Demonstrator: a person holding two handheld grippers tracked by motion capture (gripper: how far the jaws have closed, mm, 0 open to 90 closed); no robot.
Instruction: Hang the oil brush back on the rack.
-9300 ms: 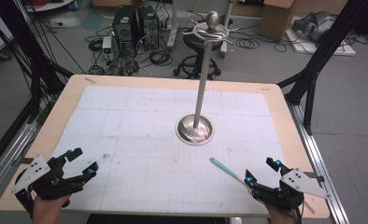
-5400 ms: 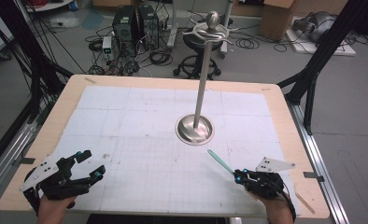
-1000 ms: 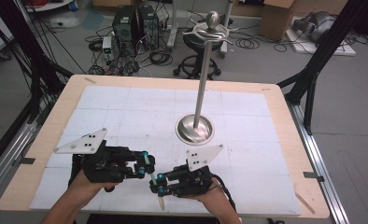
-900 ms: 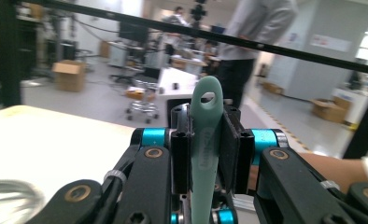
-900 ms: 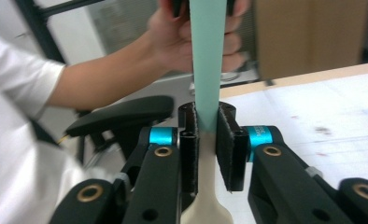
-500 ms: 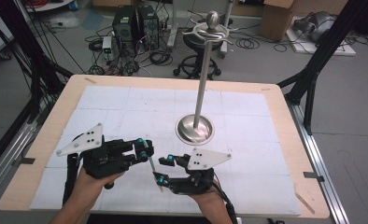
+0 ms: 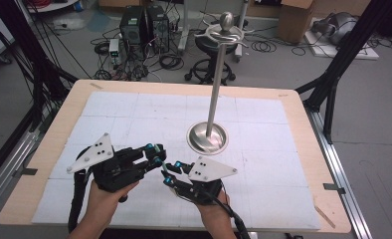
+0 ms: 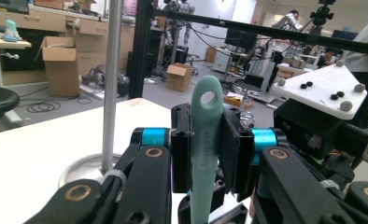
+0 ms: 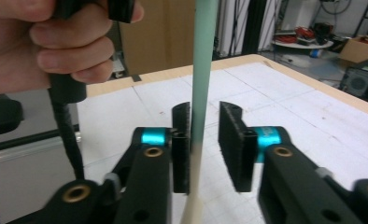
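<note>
Standing by the table (image 7: 303, 130), I'd judge this a handover near its front edge, well short of the tall metal stand (image 7: 215, 99). The left gripper (image 7: 153, 153) is clamped on the teal-handled tool (image 8: 204, 140), which stands upright with its hanging hole above the pads. The right gripper (image 9: 205, 140) has the tool's shaft (image 9: 201, 70) between its jaws. They have just been closing, yet a gap shows on one side, so it isn't pinching. To do this well, keep the left grip firm and both hands steady. Draw the right gripper clear along the shaft without nudging it, so the tool stays square.
</note>
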